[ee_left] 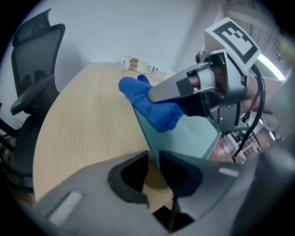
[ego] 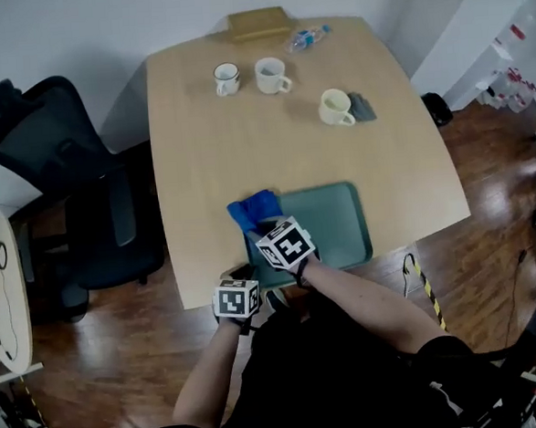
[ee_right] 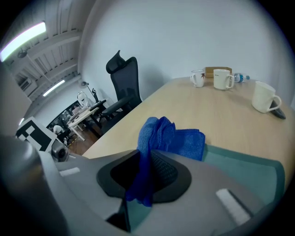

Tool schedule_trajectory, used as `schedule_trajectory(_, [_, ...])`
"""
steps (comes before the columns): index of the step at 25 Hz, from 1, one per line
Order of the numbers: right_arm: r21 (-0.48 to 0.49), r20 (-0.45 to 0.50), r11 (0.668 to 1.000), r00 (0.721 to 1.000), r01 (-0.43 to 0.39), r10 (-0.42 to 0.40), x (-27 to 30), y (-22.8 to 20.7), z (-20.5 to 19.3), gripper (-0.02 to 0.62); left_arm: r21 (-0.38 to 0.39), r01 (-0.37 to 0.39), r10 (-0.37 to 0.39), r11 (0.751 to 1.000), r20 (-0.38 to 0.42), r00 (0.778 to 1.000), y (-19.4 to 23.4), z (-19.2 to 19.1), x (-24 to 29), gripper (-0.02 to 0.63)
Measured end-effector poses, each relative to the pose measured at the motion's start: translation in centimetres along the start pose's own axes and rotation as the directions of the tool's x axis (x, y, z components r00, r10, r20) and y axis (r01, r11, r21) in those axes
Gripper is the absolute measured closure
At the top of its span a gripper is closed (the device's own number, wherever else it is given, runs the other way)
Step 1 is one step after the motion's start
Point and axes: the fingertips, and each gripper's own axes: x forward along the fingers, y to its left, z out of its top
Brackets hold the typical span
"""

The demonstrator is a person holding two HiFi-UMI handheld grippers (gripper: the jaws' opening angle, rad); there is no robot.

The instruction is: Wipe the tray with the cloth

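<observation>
A green tray (ego: 337,222) lies at the table's near edge. A blue cloth (ego: 254,208) rests over its far left corner, partly on the wood. My right gripper (ego: 267,225) is shut on the cloth. In the right gripper view the cloth (ee_right: 170,138) hangs pinched between the jaws of the right gripper (ee_right: 145,154), above the tray (ee_right: 249,170). My left gripper (ego: 244,279) is at the tray's near left corner. In the left gripper view the tray (ee_left: 193,138) runs its rim into the narrow gap of the left gripper (ee_left: 153,154), which is closed on it. The cloth (ee_left: 147,101) and the right gripper (ee_left: 154,94) show beyond.
Three mugs (ego: 226,79) (ego: 272,75) (ego: 336,107) stand on the far half of the table, with a dark flat object (ego: 363,107) beside the right one. A water bottle (ego: 306,38) and a wooden box (ego: 257,23) lie at the back edge. A black office chair (ego: 64,177) stands left.
</observation>
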Motion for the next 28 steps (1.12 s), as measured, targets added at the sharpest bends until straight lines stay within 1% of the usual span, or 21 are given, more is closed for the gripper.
schedule_trajectory(2, [-0.011,-0.01,0.999,0.999,0.046,-0.046,0.0,-0.9,-0.1,0.522,-0.021,-0.004,0.004,1.0,-0.021,1.0,1.0,-0.5,-0.2,0.528])
schedule_trajectory(4, [-0.01,-0.021,0.995,0.995,0.095,-0.095,-1.3,-2.5,-0.8,0.522,-0.032,-0.017,0.016,0.999,-0.021,1.0,1.6,-0.8,-0.5,0.529])
schedule_trajectory(8, [0.012,-0.038,0.979,0.979,0.203,-0.202,-6.2,-7.9,-4.0,0.522,-0.075,-0.03,0.03,0.997,-0.009,1.0,1.8,-0.9,-0.7,0.532])
schedule_trajectory(11, [0.058,-0.037,0.957,0.958,0.286,-0.284,-10.3,-12.7,-6.5,0.522,-0.085,-0.048,0.048,0.995,-0.01,0.999,2.0,-0.9,-0.8,0.533])
schedule_trajectory(14, [0.133,-0.036,0.923,0.933,0.361,-0.359,-13.7,-17.0,-8.5,0.522,-0.112,-0.057,0.056,0.992,-0.012,0.998,2.0,-1.0,-0.6,0.536])
schedule_trajectory(17, [0.196,-0.031,0.894,0.914,0.403,-0.405,-15.5,-19.4,-9.2,0.522,-0.136,-0.075,0.074,0.988,-0.017,0.997,1.9,-1.2,-0.3,0.543])
schedule_trajectory(19, [0.228,-0.043,0.882,0.909,0.413,-0.414,-15.5,-19.9,-9.8,0.522,-0.138,-0.095,0.093,0.986,-0.018,0.995,1.9,-1.1,-0.3,0.547])
schedule_trajectory(20, [0.25,-0.052,0.878,0.911,0.408,-0.409,-15.2,-19.9,-10.2,0.522,-0.139,-0.099,0.098,0.985,-0.017,0.995,1.9,-1.0,-0.4,0.548])
schedule_trajectory(23, [0.33,-0.051,0.875,0.933,0.353,-0.357,-13.7,-18.5,-10.4,0.522,-0.147,-0.085,0.084,0.986,-0.01,0.996,1.9,-1.0,-0.3,0.549])
schedule_trajectory(25, [0.334,-0.04,0.89,0.947,0.312,-0.317,-12.4,-16.6,-9.4,0.522,-0.166,-0.089,0.089,0.982,-0.005,0.996,2.3,-0.9,-0.7,0.568])
schedule_trajectory(28, [0.29,-0.028,0.927,0.97,0.238,-0.24,-9.8,-12.5,-7.2,0.522,-0.197,-0.069,0.072,0.978,0.009,0.997,2.4,-0.8,-0.8,0.571])
